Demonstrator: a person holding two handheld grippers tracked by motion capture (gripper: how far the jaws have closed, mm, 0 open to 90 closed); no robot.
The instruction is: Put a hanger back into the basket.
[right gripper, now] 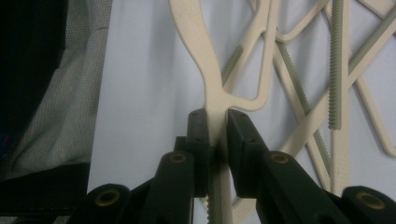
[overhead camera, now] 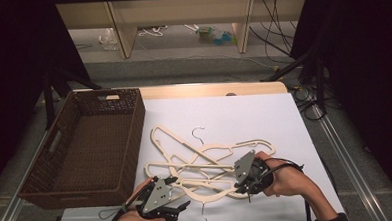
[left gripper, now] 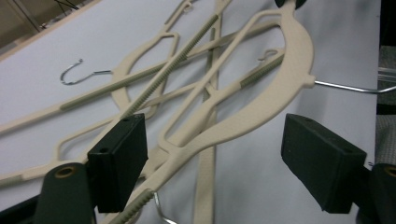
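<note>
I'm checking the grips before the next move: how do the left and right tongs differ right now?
The left tongs stand wide open, while the right tongs are shut on a hanger. The left tongs straddle the hanger pile without pinching it; the right tongs clamp one arm. Both are black and sit over the white sheet.

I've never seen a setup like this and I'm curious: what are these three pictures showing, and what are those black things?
A person works at a table with a hand-held claw in each hand. The high view looks down from above; the other two come from cameras riding on each claw. On the white sheet lies a tangle of cream hangers, beside a brown wicker basket. The right claw is shut on one hanger. The left claw is open, its jaws either side of another hanger's arm.
</note>
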